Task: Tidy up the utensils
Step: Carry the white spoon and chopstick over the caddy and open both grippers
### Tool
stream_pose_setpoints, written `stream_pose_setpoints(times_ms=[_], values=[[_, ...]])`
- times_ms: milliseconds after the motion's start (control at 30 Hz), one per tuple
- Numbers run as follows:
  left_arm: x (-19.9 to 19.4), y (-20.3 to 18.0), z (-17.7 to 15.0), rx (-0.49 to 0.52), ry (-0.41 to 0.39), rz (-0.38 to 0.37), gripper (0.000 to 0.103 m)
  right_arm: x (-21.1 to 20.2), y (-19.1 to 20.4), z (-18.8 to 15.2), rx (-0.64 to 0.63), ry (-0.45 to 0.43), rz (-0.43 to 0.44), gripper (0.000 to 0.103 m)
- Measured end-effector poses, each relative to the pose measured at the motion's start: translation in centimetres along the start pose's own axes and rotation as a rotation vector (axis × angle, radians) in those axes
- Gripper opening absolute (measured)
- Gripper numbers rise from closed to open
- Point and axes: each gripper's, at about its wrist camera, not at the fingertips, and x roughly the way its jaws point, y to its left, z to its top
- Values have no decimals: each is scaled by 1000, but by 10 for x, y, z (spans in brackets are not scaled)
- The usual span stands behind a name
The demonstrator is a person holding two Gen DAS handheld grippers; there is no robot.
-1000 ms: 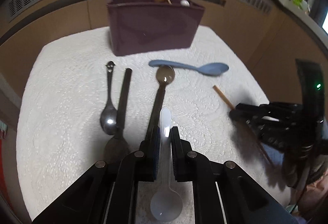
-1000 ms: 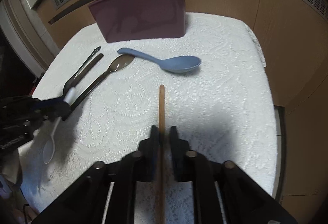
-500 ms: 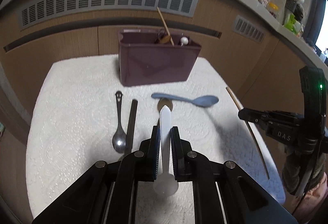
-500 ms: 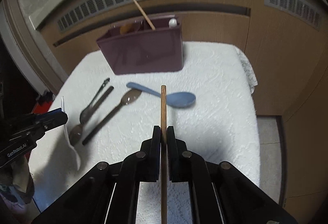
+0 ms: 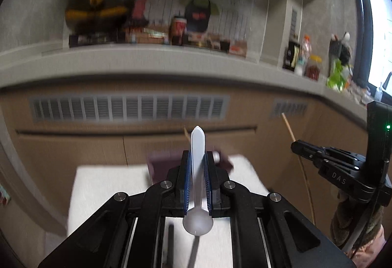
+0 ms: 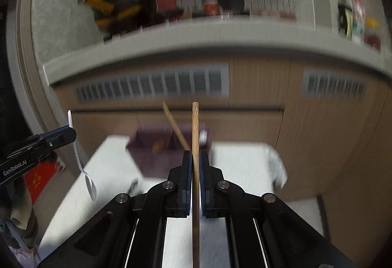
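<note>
My left gripper (image 5: 198, 157) is shut on a white plastic spoon (image 5: 198, 145), handle pointing up and forward, bowl hanging near the camera. That spoon (image 6: 85, 170) also hangs from the left gripper (image 6: 71, 133) at the left of the right wrist view. My right gripper (image 6: 195, 157) is shut on a wooden chopstick (image 6: 195, 125) that stands up between the pads; the same chopstick (image 5: 289, 130) shows in the left wrist view, pinched by the right gripper (image 5: 295, 146). The purple utensil box (image 6: 152, 152), blurred, sits on the white cloth (image 6: 240, 157) ahead, with a stick (image 6: 175, 125) leaning out.
A black-handled utensil (image 5: 169, 243) lies on the cloth (image 5: 105, 184) under the left gripper. Behind the table runs a wooden cabinet front with vent grilles (image 5: 127, 108), topped by a grey ledge (image 5: 147, 59) crowded with bottles and boxes. A sleeve (image 5: 352, 231) shows at the lower right.
Both grippers have risen high off the cloth with the spoon and the chopstick and tilted up, so the ledge and wall now fill the views. The right jaws closed tight on the chopstick.
</note>
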Motion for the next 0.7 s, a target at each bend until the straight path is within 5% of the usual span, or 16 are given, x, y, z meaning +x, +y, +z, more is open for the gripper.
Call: stream_pose_setpoints(times_ms=[333,700], values=[[25,21,85,-3,-105,41,11,19,19,105,-44,-257,-44,5],[68,41,75,-32,-74,34,11,66,21,111,-7,-258,-16,5]])
